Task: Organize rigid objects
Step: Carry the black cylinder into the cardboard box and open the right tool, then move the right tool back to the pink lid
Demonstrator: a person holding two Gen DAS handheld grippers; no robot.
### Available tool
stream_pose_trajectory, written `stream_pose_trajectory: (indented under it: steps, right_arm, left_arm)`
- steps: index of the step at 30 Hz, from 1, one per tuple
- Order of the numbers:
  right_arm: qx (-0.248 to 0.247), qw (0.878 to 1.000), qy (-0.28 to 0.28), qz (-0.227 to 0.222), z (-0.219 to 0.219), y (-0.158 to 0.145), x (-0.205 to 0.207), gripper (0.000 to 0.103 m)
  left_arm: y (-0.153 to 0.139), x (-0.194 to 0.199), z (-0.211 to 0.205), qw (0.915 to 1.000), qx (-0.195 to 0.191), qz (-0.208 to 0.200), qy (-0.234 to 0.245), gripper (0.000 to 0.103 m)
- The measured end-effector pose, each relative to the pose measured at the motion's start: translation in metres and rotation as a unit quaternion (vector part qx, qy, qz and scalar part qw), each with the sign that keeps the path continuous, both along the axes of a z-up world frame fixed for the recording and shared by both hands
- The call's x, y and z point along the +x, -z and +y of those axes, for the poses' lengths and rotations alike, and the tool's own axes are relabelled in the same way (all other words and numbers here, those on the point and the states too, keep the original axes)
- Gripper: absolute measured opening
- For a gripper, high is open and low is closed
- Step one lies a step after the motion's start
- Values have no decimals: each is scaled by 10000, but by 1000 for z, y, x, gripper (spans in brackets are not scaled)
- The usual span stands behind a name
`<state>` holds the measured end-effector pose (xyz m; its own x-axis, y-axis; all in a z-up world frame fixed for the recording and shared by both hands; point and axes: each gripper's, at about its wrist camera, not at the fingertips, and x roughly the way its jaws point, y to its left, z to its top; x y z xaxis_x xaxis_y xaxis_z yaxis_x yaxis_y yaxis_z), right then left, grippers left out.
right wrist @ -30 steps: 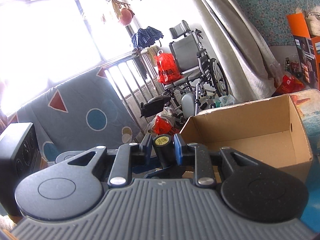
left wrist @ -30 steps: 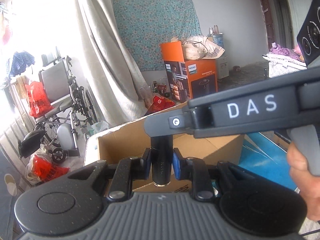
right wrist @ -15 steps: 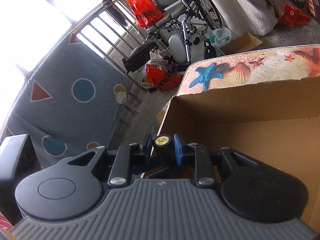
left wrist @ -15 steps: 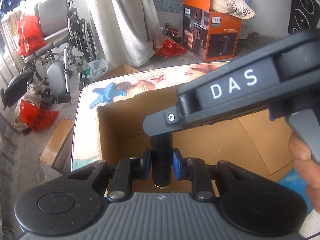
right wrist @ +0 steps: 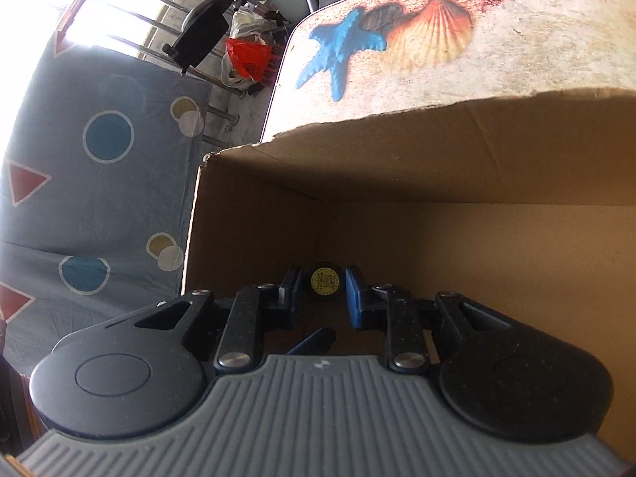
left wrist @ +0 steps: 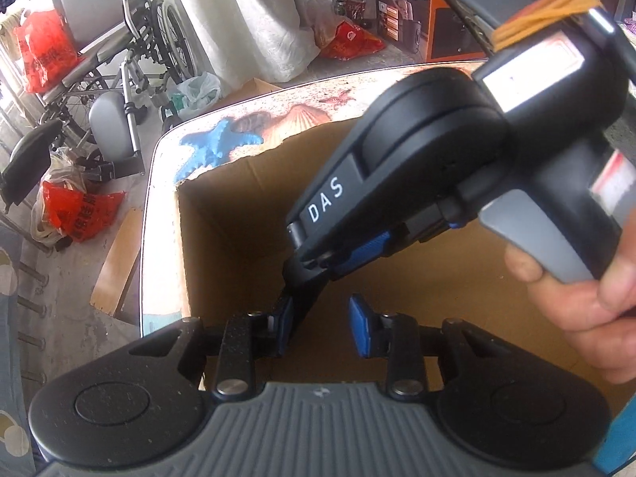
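We see two close fisheye views, each looking forward and steeply down along its own gripper's fingers. The left wrist view looks from above into an open cardboard box [left wrist: 238,214]. The right wrist view sits lower, inside the box's near corner. Both share the box and the seashell-printed table [right wrist: 516,39] beyond it.

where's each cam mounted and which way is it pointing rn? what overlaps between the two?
Left wrist: on the left gripper, aimed down into the cardboard box; shows its open fingers, the right gripper and the right hand.
Right wrist: on the right gripper, aimed down into the box's corner; shows only its own fingers beside a black cylinder.
Shared: the box, the seashell-print tabletop, the blue starfish.
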<state>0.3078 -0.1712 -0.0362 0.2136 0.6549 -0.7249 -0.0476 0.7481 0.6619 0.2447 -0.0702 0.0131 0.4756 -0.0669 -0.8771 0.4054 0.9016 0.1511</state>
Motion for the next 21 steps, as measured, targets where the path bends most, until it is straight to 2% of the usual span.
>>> stream_pose_trajectory:
  steps: [5, 8, 9, 11, 17, 21]
  right_arm:
    - [-217, 9995, -3, -240, 16, 3, 16, 25]
    - [-203, 9993, 84, -312, 17, 4, 22, 37]
    - [-174, 9991, 125, -360, 16, 2, 21, 44]
    - [-146, 9984, 207, -497, 8, -5, 19, 48]
    - [59, 9948, 460, -906, -25, -47, -14, 49]
    - [263, 9887, 629, -1337, -58, -87, -60, 49]
  left_arm:
    - [-7, -1, 5, 9999, -32, -110, -38, 47]
    - [-14, -3, 8, 9997, -106, -196, -63, 50]
    - [-18, -4, 9, 9996, -160, -224, -78, 50]
    - [-26, -9, 12, 9991, -273, -313, -90, 50]
    - [-63, -37, 27, 9938, -898, -633, -170, 51]
    - [-92, -70, 43, 9869, -1294, -951, -162, 53]
